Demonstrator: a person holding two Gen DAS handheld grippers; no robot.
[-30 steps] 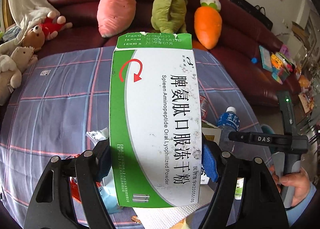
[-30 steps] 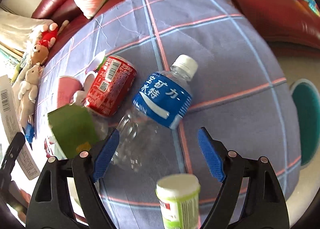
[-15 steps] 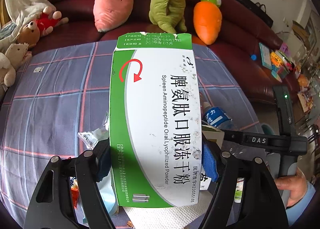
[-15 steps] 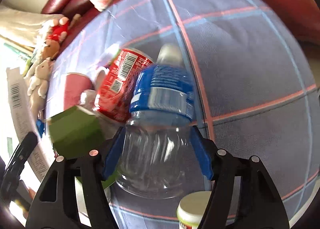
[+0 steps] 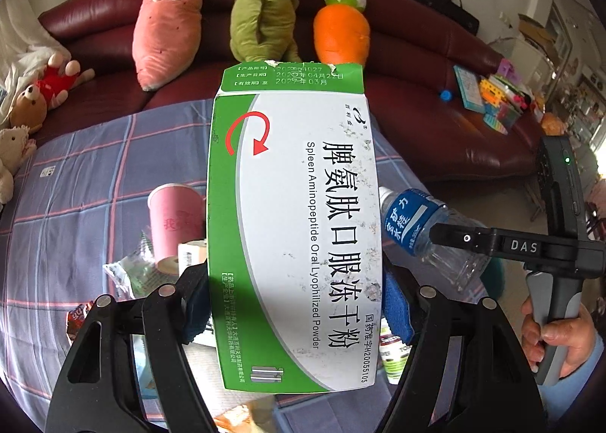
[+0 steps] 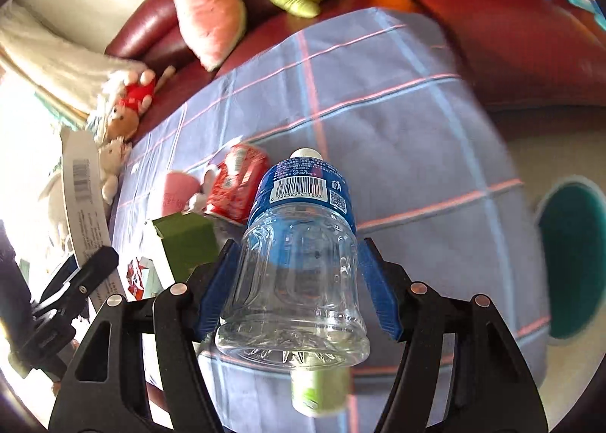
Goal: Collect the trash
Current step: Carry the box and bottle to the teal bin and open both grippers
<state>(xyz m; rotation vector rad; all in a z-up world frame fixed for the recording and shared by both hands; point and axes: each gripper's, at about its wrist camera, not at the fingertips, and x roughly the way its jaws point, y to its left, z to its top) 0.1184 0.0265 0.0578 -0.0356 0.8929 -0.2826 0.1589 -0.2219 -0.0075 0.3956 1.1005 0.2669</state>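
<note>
My left gripper (image 5: 295,304) is shut on a green and white medicine box (image 5: 291,213) and holds it above the table; the box also shows edge-on at the left of the right wrist view (image 6: 81,205). My right gripper (image 6: 299,281) is shut on an empty clear water bottle with a blue label (image 6: 301,258), lifted off the cloth. The bottle shows in the left wrist view (image 5: 424,232), to the right of the box. On the table lie a red can (image 6: 235,183), a pink paper cup (image 5: 174,221), a green carton (image 6: 181,243) and wrappers (image 5: 128,274).
The table has a blue plaid cloth (image 6: 378,92). A dark red sofa (image 5: 435,99) with plush toys (image 5: 170,20) stands behind it. A teal bin (image 6: 572,262) sits on the floor right of the table. A small white and green bottle (image 6: 318,387) stands below the held bottle.
My right gripper closed on the water bottle and lifted it off the cloth. My left gripper kept hold of the medicine box and shifted, bringing the pink cup into view.
</note>
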